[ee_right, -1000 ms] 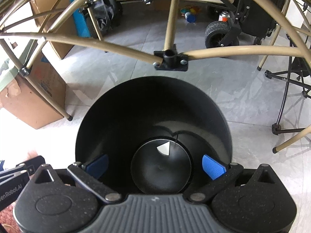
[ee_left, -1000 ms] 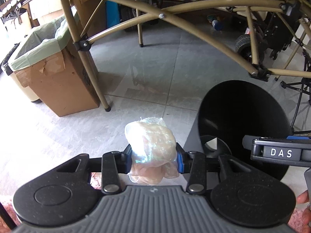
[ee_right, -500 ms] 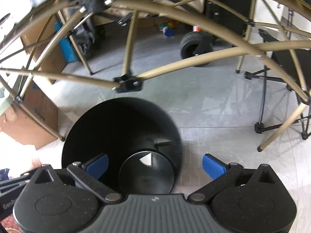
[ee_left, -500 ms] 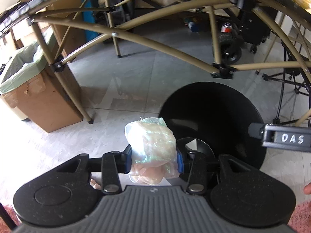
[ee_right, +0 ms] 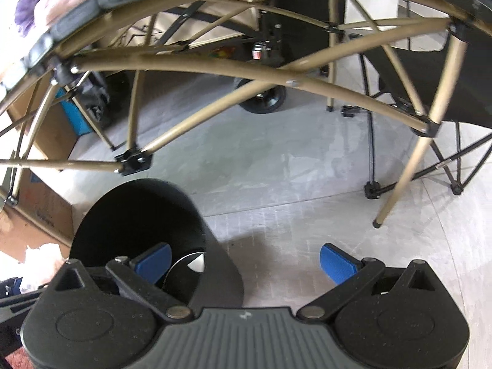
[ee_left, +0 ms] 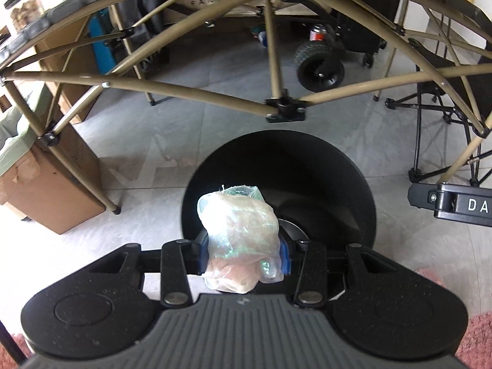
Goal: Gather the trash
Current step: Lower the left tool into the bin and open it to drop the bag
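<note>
Crumpled translucent plastic wad (ee_left: 243,230), iridescent sheen, pinched in left gripper (ee_left: 243,253) jaws.

Through the right wrist camera I saw my right gripper (ee_right: 244,259) with its blue pads (ee_right: 336,263) spread wide and nothing between them. The left pad hung over the mouth of the black bin (ee_right: 135,215), the right one over bare grey floor (ee_right: 292,184). Tan frame poles (ee_right: 215,67) arched overhead, and a cardboard box (ee_right: 43,206) sat just beside the bin.
</note>
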Available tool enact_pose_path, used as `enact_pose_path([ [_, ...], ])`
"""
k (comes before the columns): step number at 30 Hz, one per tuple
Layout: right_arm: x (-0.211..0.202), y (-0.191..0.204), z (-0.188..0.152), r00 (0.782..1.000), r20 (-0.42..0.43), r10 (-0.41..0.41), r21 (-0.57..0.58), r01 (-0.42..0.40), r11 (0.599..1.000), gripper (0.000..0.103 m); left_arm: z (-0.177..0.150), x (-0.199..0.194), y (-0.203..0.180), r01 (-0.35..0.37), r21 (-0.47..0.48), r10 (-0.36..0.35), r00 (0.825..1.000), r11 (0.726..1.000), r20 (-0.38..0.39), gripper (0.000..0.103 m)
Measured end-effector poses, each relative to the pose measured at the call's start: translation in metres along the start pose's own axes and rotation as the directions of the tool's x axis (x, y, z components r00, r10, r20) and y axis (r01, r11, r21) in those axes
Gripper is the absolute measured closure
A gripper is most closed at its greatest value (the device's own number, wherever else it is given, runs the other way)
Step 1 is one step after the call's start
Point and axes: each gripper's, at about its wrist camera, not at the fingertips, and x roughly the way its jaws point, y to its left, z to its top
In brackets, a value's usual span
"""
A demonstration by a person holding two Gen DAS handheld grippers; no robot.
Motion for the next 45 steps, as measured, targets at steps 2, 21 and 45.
enact_pose_path([
  [2,-0.001,-0.009,0.000,1.000,0.002,-0.008,0.017,0.008,1.000,0.000,0.003,0.004,-0.005,0.006,0.009,-0.006,1.000,1.000,-0.016,0.061],
  [21,0.003,-0.037,0.001,0.998,0.017,-0.053,0.107,0.051,0.993,0.000,0.030,0.056,-0.037,0.043,-0.079,-0.062,0.966,0.996,-0.251,0.061],
  [45,0.005,-0.047,0.000,0.999,0.017,-0.050,0.164,0.046,0.985,0.000,0.027,0.072,-0.033,0.016,-0.106,-0.049,0.947,0.994,-0.318,0.000],
])
